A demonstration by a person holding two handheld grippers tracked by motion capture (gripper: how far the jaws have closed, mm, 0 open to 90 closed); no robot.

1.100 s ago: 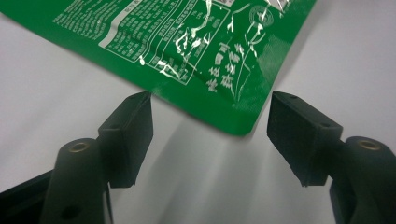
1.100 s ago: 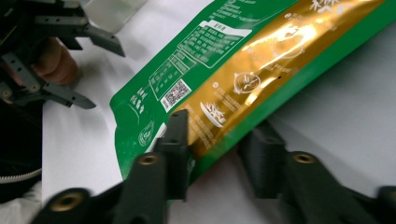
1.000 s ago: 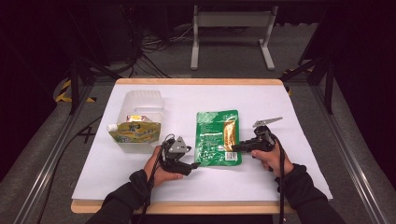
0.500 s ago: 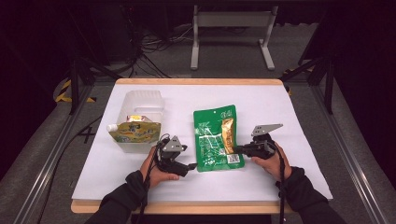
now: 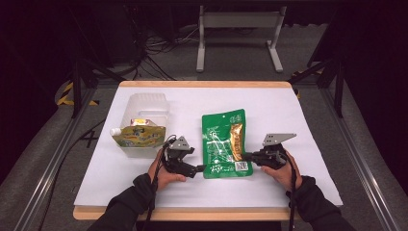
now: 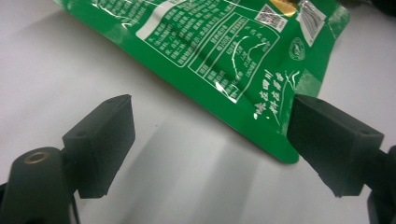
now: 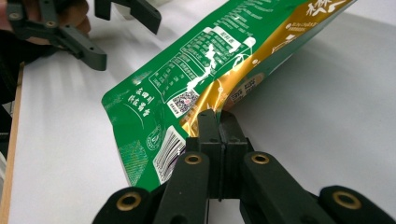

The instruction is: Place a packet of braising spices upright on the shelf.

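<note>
A green pouch (image 5: 223,142) with a gold stripe lies flat on the white table top, mid table. My right gripper (image 5: 248,156) is at its lower right edge. In the right gripper view the jaws (image 7: 218,121) are shut on the gold edge of the pouch (image 7: 196,79), which lifts slightly there. My left gripper (image 5: 199,169) sits at the pouch's lower left corner. Its jaws (image 6: 210,144) have just been opening and stand wide apart. The pouch's corner (image 6: 224,51) reaches in beside one pad, and neither pad presses on it. The left gripper (image 7: 126,42) is also seen across the pouch.
A clear plastic tub (image 5: 144,108) stands at the left, with a yellow-green spouted pouch (image 5: 139,134) leaning on its near side. The white sheet ends at the table's wooden front edge (image 5: 192,214). A metal stand (image 5: 238,21) is on the floor behind.
My right gripper moved a little toward the near edge, and the green pouch slid and turned slightly with it. The left gripper stayed in place.
</note>
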